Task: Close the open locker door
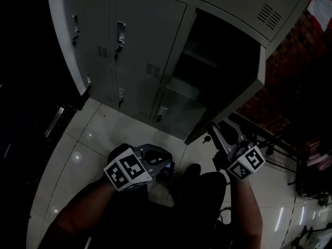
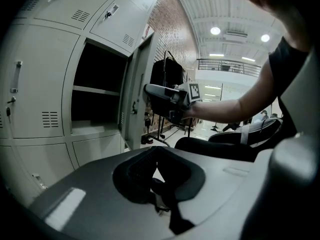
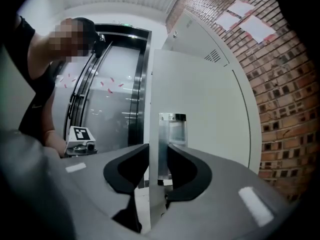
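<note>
Grey door (image 3: pixel 200 134) stands swung out from the locker (image 1: pixel 145 45). The right gripper (image 3: pixel 158 159) pinches its free edge, probably to push it shut. The left gripper (image 2: pixel 157 176) idles with pads together, unneeded.

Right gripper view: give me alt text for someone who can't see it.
The right gripper has its jaws closed on the edge of the open grey locker door, beside its metal latch plate. A brick wall stands behind on the right.
</note>
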A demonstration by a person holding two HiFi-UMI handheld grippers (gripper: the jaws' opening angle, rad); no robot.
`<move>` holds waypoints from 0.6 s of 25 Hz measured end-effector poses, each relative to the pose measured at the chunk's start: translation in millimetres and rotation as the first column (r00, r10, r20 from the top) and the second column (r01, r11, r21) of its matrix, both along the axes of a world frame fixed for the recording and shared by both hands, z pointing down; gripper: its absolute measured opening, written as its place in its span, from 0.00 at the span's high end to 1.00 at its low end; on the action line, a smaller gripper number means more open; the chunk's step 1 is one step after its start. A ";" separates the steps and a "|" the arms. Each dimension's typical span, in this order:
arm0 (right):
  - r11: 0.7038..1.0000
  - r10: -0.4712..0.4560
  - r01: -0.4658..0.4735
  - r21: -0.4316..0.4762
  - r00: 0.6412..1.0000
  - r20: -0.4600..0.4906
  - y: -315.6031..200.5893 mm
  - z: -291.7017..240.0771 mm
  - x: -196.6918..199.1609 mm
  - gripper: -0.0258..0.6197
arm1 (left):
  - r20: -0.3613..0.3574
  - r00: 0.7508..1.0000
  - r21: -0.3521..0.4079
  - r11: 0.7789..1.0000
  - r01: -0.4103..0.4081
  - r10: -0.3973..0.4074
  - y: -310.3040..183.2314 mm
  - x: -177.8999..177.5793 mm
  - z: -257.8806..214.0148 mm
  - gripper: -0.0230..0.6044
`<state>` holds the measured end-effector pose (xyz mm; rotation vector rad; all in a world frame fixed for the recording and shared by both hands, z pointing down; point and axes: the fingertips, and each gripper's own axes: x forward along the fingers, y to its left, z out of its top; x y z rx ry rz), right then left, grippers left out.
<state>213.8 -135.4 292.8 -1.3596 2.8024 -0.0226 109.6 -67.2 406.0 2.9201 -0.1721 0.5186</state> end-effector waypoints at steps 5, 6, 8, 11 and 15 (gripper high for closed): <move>0.997 0.080 -0.080 0.019 0.997 0.014 -37.5 -0.4 -30.3 0.79 | -0.014 1.000 -0.009 1.000 0.018 -0.018 -3.0 -1.5 -2.8 0.94; 0.994 0.103 -0.103 0.022 0.994 0.020 -45.1 -0.7 -34.8 0.79 | -0.015 1.000 -0.009 1.000 0.021 -0.021 -3.5 -1.9 -3.5 0.94; 0.988 0.149 -0.150 0.027 0.989 0.026 -61.0 -1.3 -43.1 0.79 | -0.014 1.000 -0.007 1.000 0.026 -0.026 -4.4 -3.2 -4.3 0.94; 0.979 0.202 -0.203 0.023 0.979 0.019 -86.8 -2.1 -53.7 0.79 | -0.015 0.999 -0.002 0.999 0.034 -0.034 -6.0 -6.6 -5.0 0.94; 0.968 0.251 -0.251 0.008 0.968 0.007 -120.6 -1.7 -62.8 0.79 | -0.022 0.998 -0.008 0.998 0.061 -0.061 -10.6 -16.0 -6.3 0.94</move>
